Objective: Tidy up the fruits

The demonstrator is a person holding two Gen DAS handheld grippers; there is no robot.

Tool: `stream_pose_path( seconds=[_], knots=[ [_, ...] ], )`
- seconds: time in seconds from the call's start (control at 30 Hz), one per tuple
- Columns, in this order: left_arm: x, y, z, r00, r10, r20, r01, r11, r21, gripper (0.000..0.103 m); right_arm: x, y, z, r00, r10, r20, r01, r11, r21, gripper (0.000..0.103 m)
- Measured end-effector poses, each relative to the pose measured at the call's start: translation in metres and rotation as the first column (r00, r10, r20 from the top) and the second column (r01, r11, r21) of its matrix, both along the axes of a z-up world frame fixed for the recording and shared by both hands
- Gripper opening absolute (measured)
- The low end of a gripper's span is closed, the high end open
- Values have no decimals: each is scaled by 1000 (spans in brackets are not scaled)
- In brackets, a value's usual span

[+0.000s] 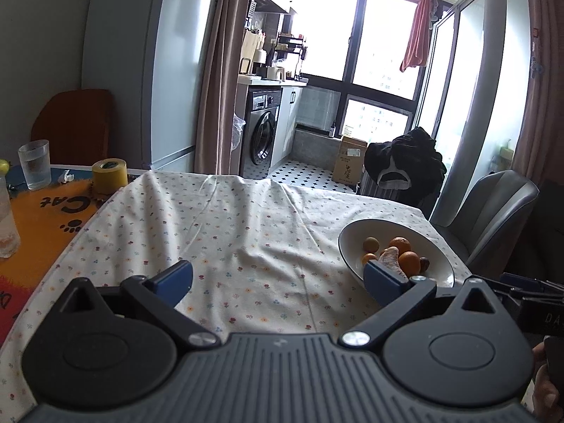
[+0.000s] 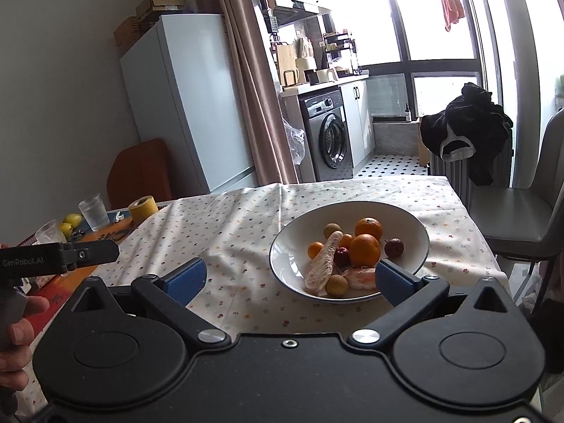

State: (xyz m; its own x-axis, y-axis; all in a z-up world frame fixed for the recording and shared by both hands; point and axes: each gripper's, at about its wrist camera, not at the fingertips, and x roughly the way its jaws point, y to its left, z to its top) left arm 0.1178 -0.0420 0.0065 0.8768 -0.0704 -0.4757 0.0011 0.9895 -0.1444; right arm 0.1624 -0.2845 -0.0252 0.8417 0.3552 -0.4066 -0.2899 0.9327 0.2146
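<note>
Hovering above a table draped in a flowered cloth [image 2: 225, 225], both grippers have their blue-padded jaws spread wide and hold nothing. The right gripper [image 2: 290, 280] sits just before a white bowl [image 2: 416, 236] — inside lie two oranges [image 2: 366, 249], smaller orange, tan and dark red fruits, and peeled citrus pieces. The left gripper [image 1: 278, 280] is over bare cloth, with the bowl at its right. Off the cloth, at the left, stand a glass [image 1: 34, 164] and a yellow tape roll [image 1: 109, 175].

Bare tablecloth [image 2: 225, 225] left of bowl [image 2: 419, 246]; glass [image 2: 93, 211], tape roll [image 2: 142, 208] seemingly far-left.
</note>
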Motion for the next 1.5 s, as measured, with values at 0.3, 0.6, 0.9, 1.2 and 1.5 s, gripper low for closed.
stream_pose_path(
  seconds=[0.3,0.6,0.9,1.2,1.5],
  knots=[
    [-25,6,2,1000,9,22,-9,1000,4,102,-20,4,7,1000,-11,24,11,1000,-23,103],
    [-48,15,11,1000,6,15,-6,1000,3,102,-38,-2,16,1000,-14,22,14,1000,-21,103],
    [-75,22,25,1000,14,7,-15,999,36,103,-55,-3,31,999,-36,30,37,998,-46,103],
    [-87,26,35,999,34,8,-35,999,35,103,-72,5,45,1000,0,29,2,997,-73,103],
    [-104,30,36,999,34,9,-35,999,34,103,-86,13,49,999,36,13,-35,995,-98,103]
  ],
)
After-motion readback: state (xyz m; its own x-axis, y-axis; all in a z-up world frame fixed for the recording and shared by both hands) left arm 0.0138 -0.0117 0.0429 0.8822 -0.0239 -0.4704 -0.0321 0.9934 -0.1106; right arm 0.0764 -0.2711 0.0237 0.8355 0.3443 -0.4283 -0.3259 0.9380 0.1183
